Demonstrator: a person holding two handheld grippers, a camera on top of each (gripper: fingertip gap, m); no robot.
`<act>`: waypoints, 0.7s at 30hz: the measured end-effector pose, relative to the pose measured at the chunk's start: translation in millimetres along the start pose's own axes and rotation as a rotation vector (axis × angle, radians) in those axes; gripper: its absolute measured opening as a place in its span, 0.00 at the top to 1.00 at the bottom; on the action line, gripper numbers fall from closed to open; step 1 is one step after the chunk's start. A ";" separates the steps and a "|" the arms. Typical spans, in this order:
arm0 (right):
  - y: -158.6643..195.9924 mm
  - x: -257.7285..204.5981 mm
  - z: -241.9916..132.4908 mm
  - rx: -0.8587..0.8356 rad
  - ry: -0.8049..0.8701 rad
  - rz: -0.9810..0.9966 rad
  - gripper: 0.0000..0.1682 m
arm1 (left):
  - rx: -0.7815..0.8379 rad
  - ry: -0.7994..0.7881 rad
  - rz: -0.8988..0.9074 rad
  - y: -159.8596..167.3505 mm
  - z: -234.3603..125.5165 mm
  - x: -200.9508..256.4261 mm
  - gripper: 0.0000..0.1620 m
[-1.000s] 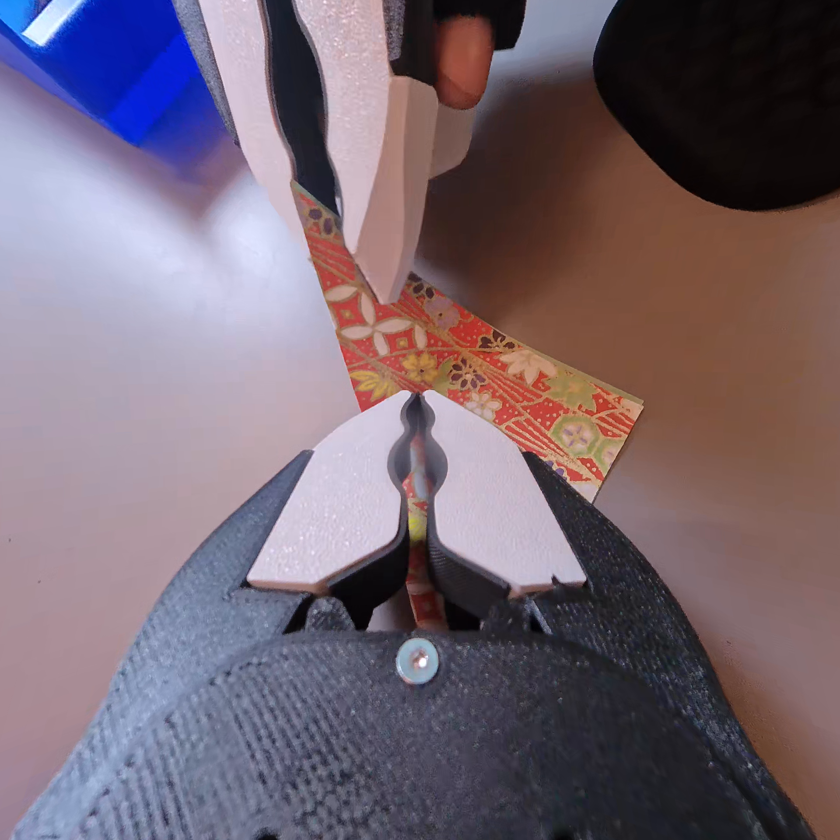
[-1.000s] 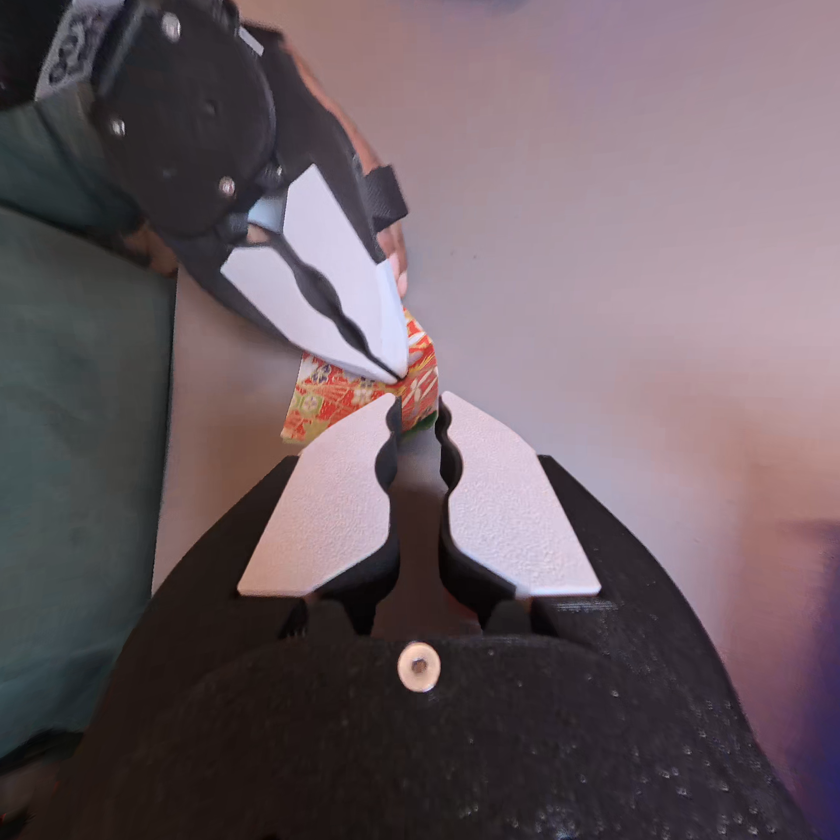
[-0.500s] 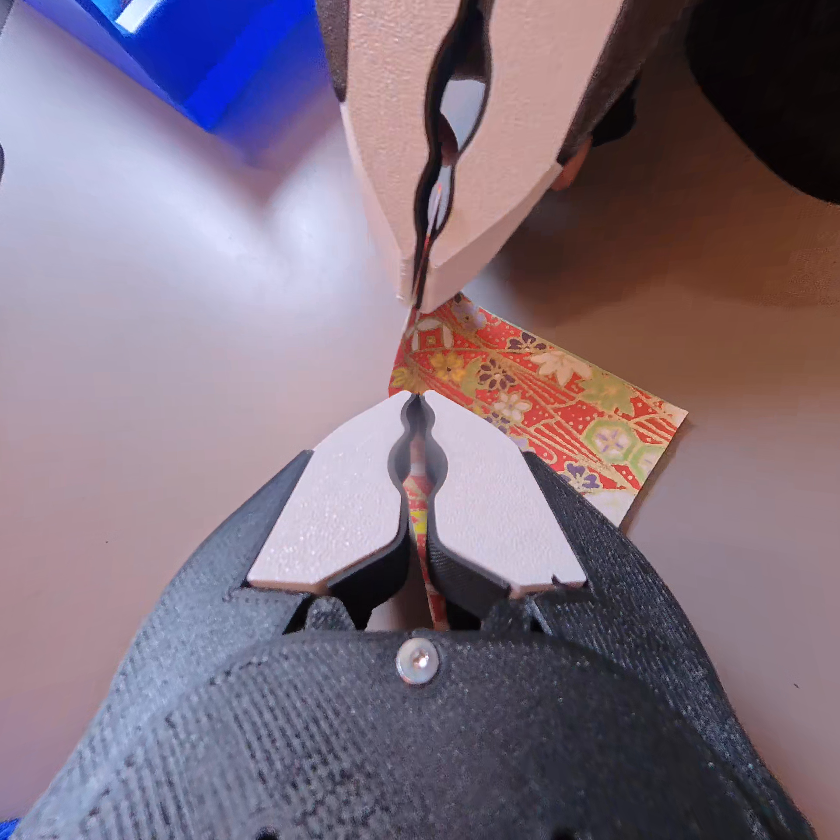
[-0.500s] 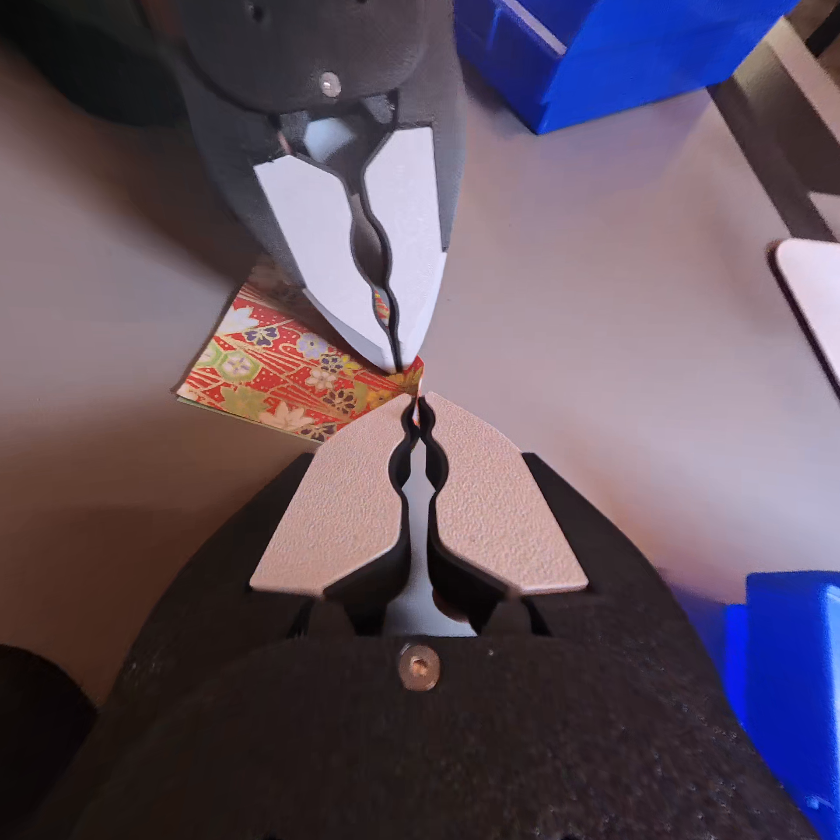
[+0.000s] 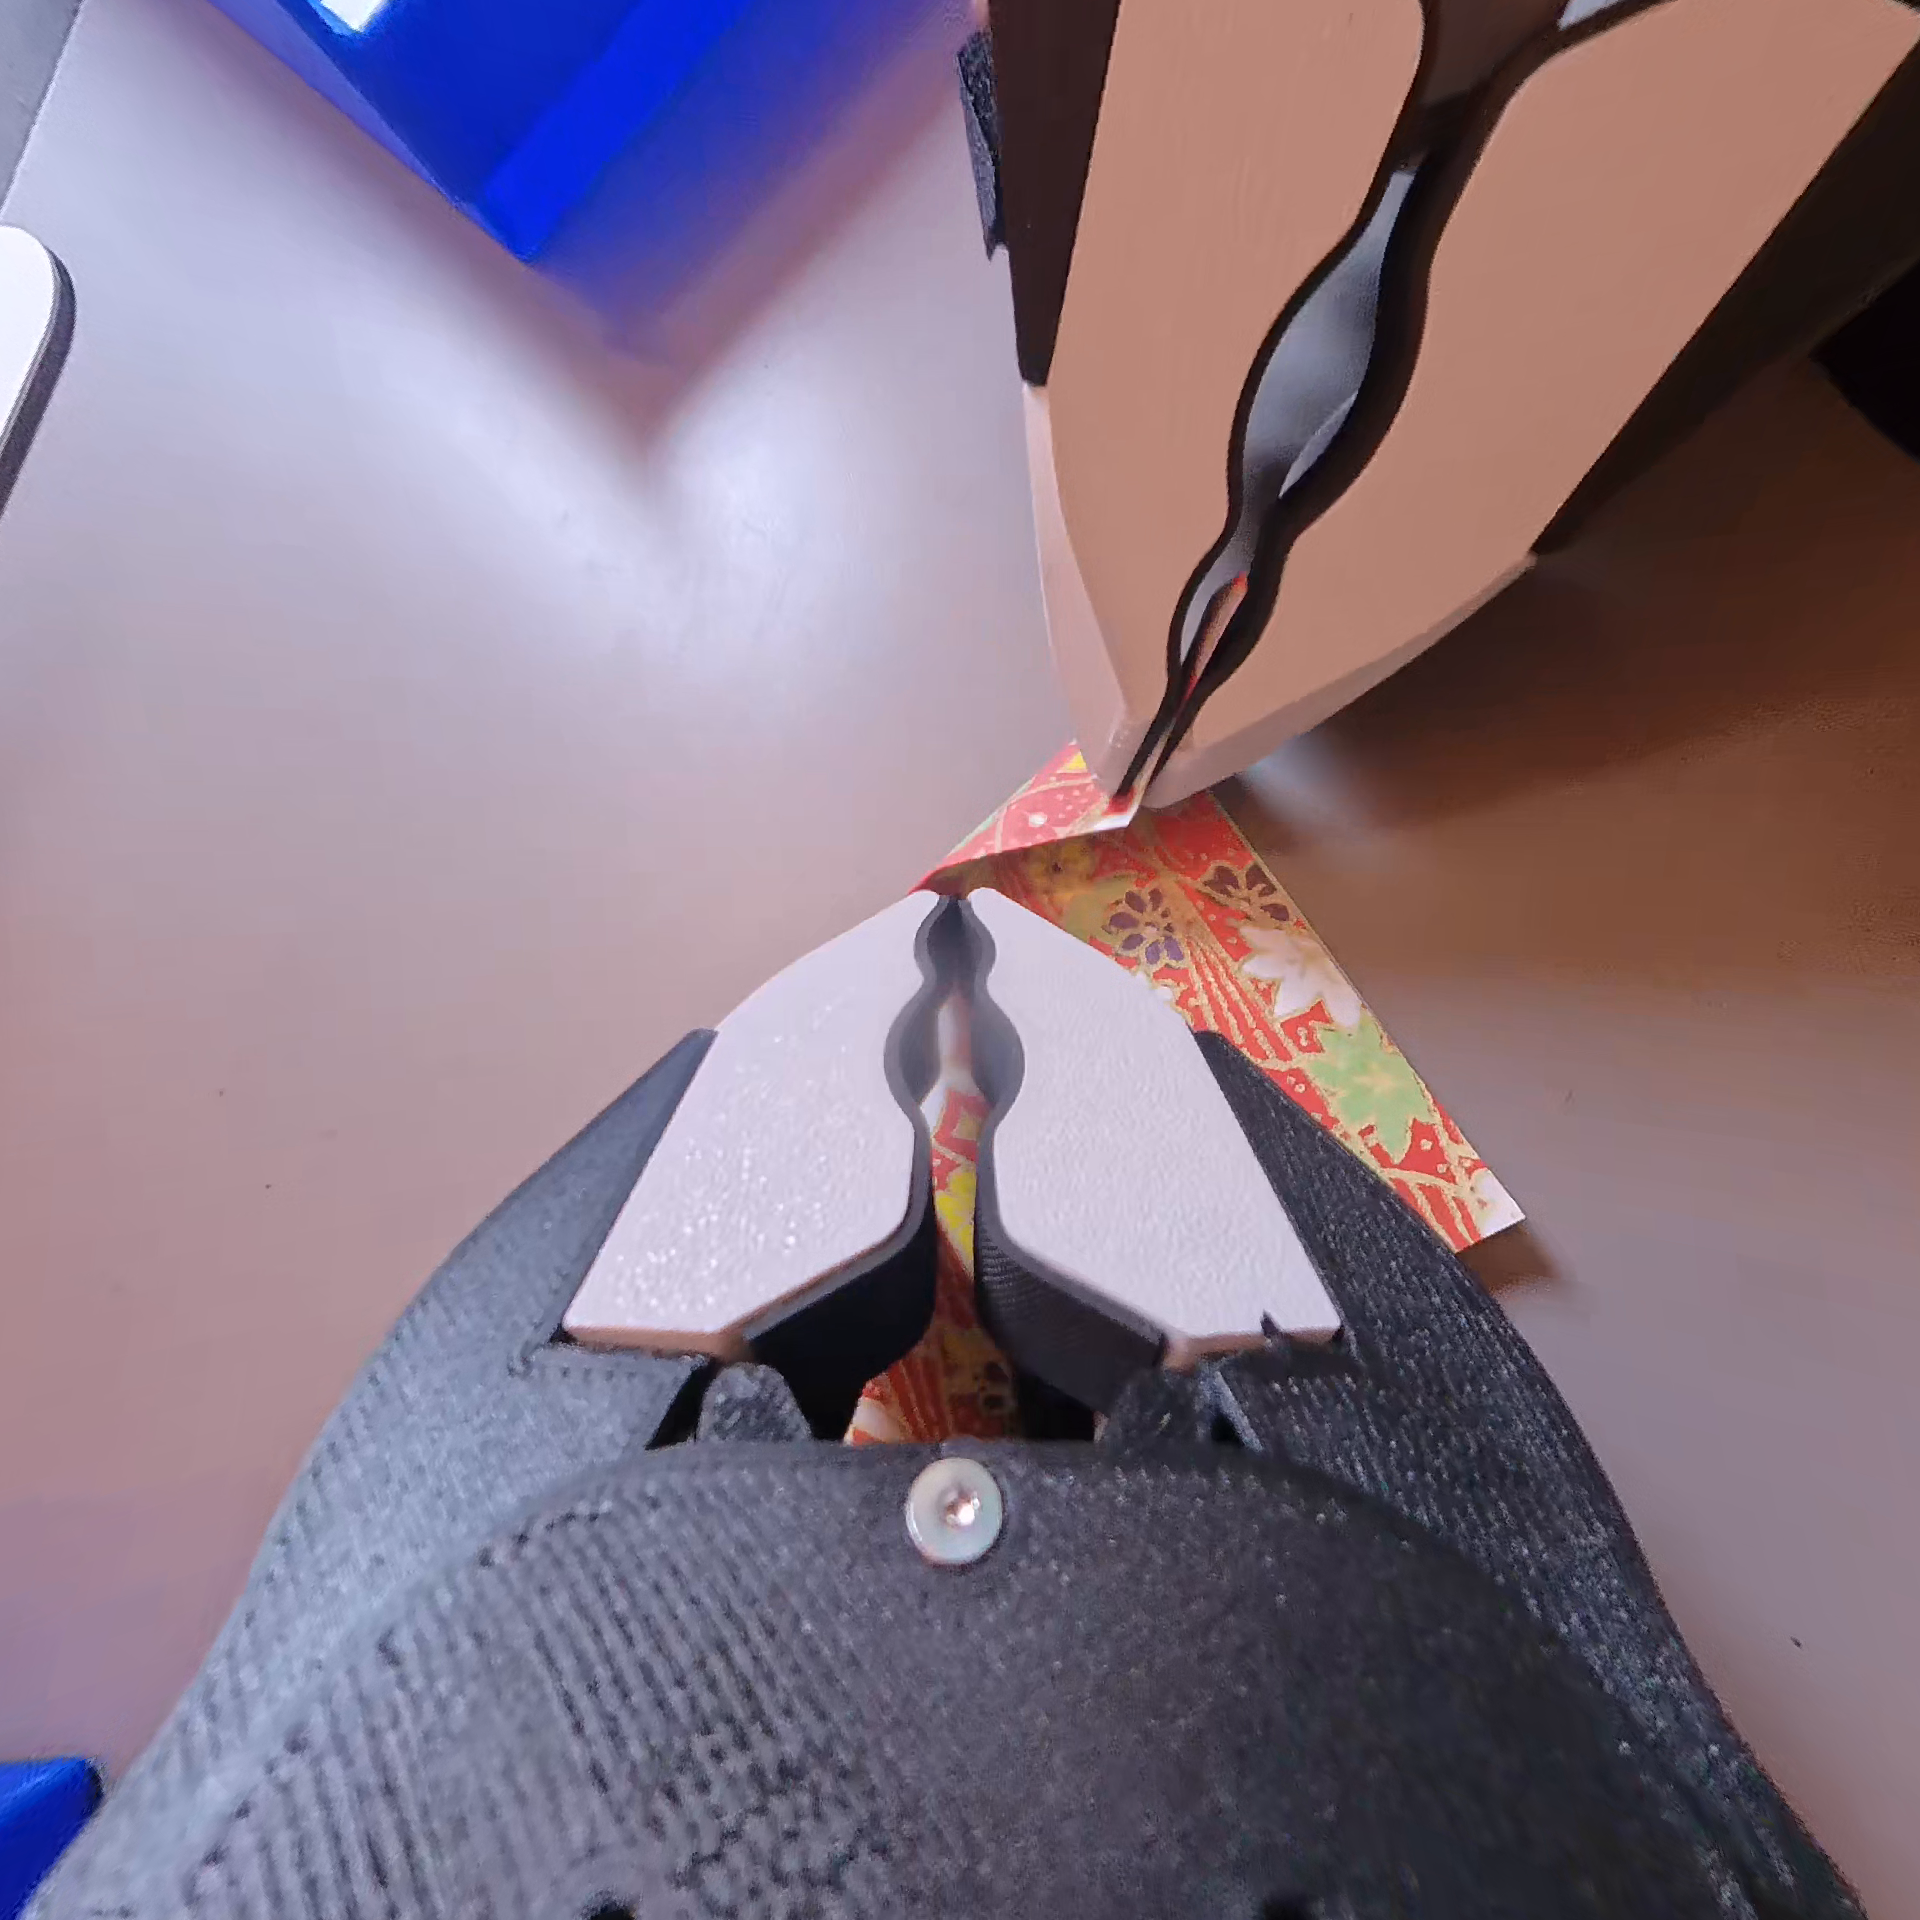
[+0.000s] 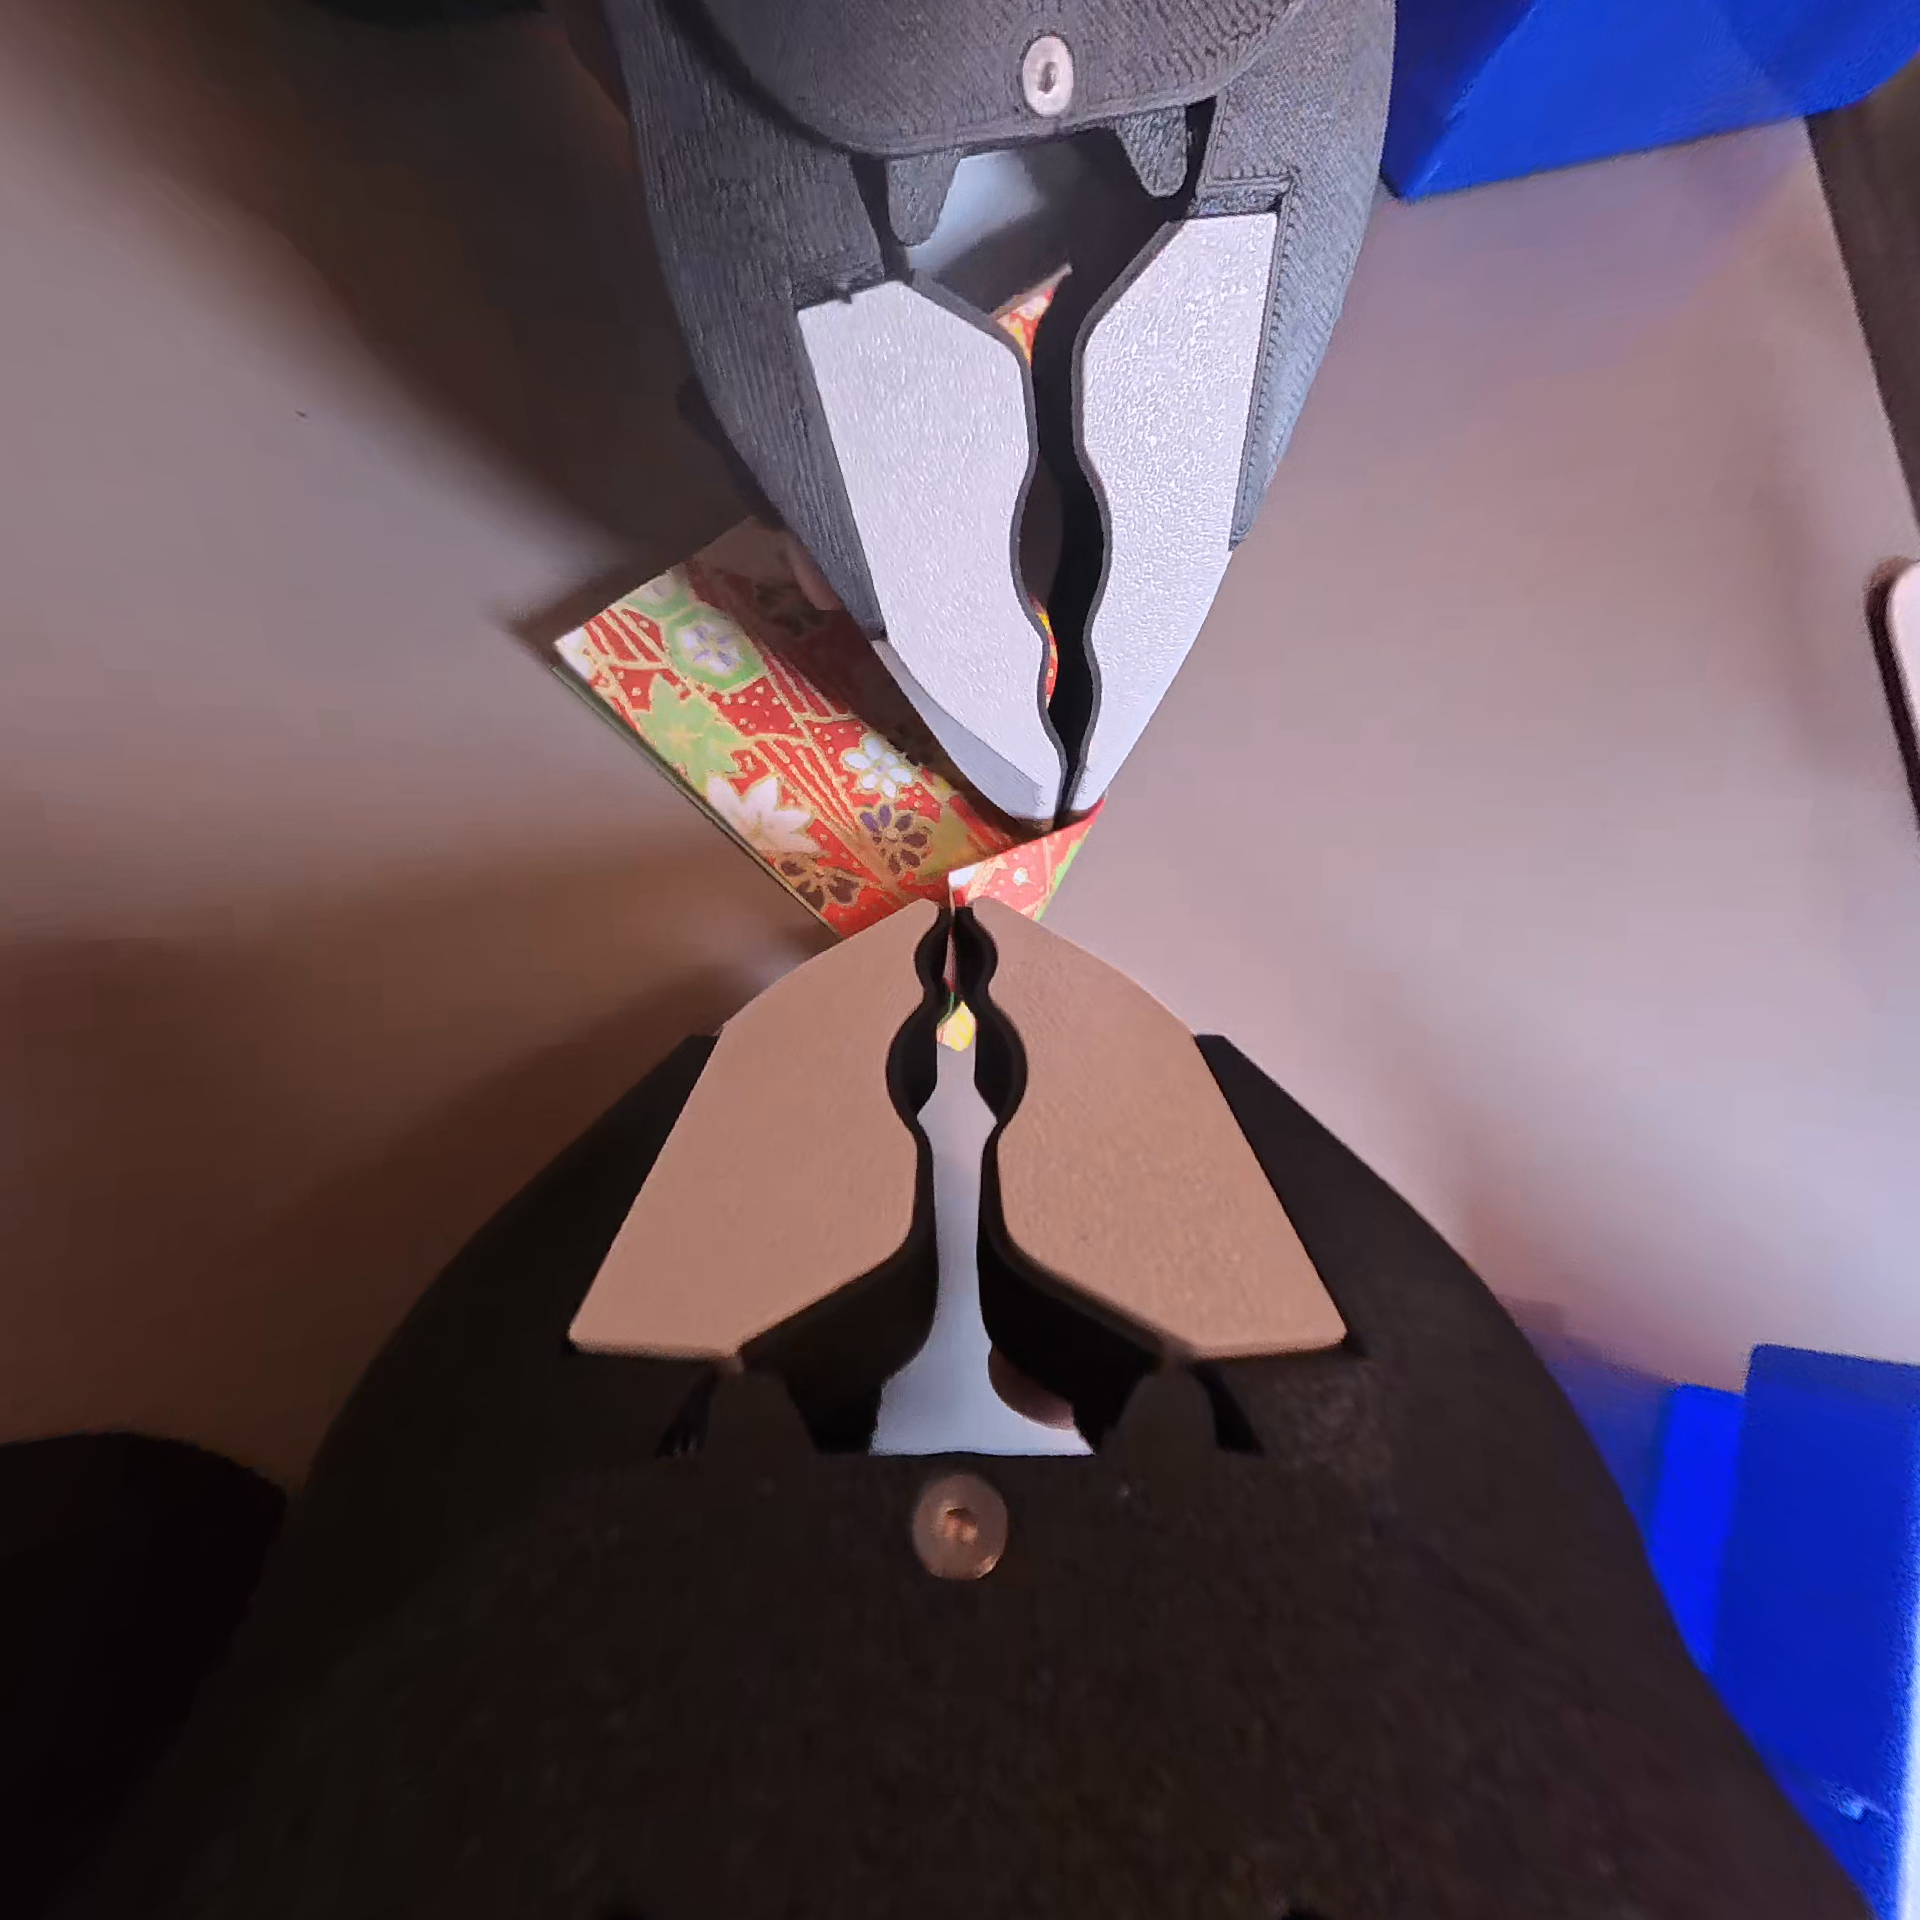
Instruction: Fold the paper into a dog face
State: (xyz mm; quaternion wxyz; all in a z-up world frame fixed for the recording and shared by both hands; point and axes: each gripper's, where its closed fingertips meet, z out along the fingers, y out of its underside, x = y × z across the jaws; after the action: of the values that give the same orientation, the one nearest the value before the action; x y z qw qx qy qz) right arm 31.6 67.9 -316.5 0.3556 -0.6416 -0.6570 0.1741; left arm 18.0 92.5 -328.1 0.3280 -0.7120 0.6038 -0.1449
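The folded paper (image 5: 1299,997), red with a flower pattern, lies on the grey-brown table; it also shows in the right wrist view (image 6: 769,758). My left gripper (image 5: 954,906) is shut on one edge of the paper, which runs back between its fingers. My right gripper (image 6: 956,912) is shut on a small corner flap (image 6: 1023,871) of the same paper, tip to tip with the left gripper (image 6: 1065,816). In the left wrist view the right gripper (image 5: 1132,795) comes down from the upper right and pinches that flap (image 5: 1029,826).
A blue bin (image 5: 582,114) stands beyond the paper at the upper left; blue bins also show in the right wrist view at the upper right (image 6: 1621,83) and lower right (image 6: 1808,1579). A white rounded object (image 6: 1901,665) lies at the right edge. Less than 4 cm separates the two grippers' tips.
My right gripper has closed on the paper's corner and swung round to face the left gripper. The corner flap now stands lifted off the sheet. The left gripper keeps its hold.
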 end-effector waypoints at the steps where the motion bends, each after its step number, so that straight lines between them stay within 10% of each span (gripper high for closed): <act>1: 0.1 -0.3 1.8 -0.021 0.001 0.025 1.00 | -0.001 -0.002 -0.003 0.0 0.0 0.0 1.00; 21: -0.3 -26.8 3.7 -0.068 -0.212 0.354 0.79 | 0.008 -0.005 -0.020 0.4 -0.2 0.0 1.00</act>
State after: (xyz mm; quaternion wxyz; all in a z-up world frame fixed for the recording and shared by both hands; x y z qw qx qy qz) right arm 26.7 42.9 -325.4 0.2268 -0.7366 -0.5732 0.2781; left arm 17.6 92.4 -328.2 0.3306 -0.7170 0.5954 -0.1488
